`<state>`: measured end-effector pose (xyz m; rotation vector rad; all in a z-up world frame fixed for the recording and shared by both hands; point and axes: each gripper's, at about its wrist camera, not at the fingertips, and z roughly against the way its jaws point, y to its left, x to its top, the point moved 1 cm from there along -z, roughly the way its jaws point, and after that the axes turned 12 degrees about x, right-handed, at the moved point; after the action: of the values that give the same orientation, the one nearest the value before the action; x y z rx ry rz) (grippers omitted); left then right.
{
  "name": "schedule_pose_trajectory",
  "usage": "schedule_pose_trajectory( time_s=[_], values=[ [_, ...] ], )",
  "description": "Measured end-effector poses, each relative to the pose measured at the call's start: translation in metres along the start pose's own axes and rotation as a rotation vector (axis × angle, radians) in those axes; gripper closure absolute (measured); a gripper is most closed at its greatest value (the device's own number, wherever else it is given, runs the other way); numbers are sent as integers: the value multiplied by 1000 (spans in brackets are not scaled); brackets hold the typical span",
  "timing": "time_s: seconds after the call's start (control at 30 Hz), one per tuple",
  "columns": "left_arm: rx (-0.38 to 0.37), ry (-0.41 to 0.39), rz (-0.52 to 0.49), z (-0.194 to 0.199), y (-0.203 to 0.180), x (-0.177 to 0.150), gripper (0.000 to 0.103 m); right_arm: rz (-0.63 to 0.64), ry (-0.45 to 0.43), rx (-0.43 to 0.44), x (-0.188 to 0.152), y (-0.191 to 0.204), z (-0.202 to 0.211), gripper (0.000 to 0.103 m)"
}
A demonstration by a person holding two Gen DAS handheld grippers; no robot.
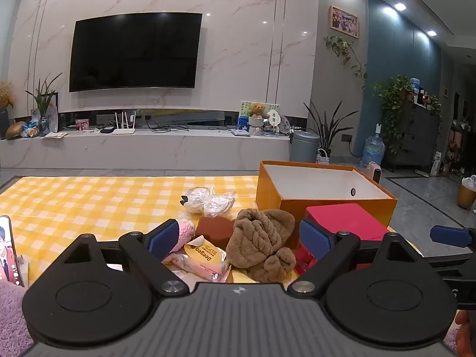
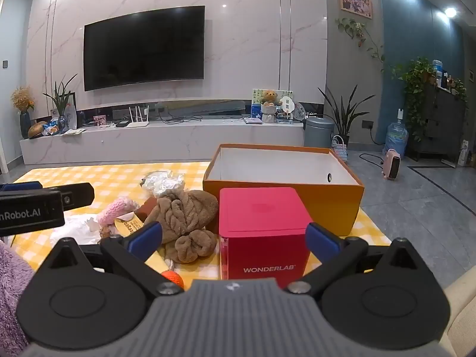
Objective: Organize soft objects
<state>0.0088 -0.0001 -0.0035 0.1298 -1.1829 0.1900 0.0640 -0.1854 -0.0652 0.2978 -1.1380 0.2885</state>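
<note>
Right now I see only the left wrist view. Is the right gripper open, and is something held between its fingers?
Observer: The right gripper is open. Its fingers hold nothing; the red box stands just ahead of them.
Operator: Is any small thing near me that I cannot see?
Observer: An orange ball lies on the near side of the brown plush.
Operator: Has the red box any label?
Observer: Yes, WONDERLAB is printed on its near face.

"WONDERLAB" stands on the red box (image 2: 261, 238), "Deeyeo" on the tissue pack (image 1: 205, 257), "nRobot.AI" on the left tongs (image 2: 29, 212).
</note>
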Motion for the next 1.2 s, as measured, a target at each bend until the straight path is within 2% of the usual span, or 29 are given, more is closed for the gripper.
schedule_pose_trajectory(
  time_s=[0.43, 0.67, 0.9, 1.0, 1.2],
  values=[
    [-6, -46, -18, 5, -1, -2, 0, 3, 7, -2, 0, 0, 0, 3],
    [-36, -43, -6, 5, 1, 0, 0, 5, 9, -3, 1, 0, -1, 3],
    [-26, -32, -13, 3, 1, 0, 0, 18, 5, -8, -3, 1, -2, 3],
    [-37, -20, -22, 2, 1, -1, 11, 13, 4, -4, -5, 1, -3, 3],
    [-43, -16, -20, 3, 1, -2, 11, 9, 15, 0, -3, -1, -5, 3]
  ],
)
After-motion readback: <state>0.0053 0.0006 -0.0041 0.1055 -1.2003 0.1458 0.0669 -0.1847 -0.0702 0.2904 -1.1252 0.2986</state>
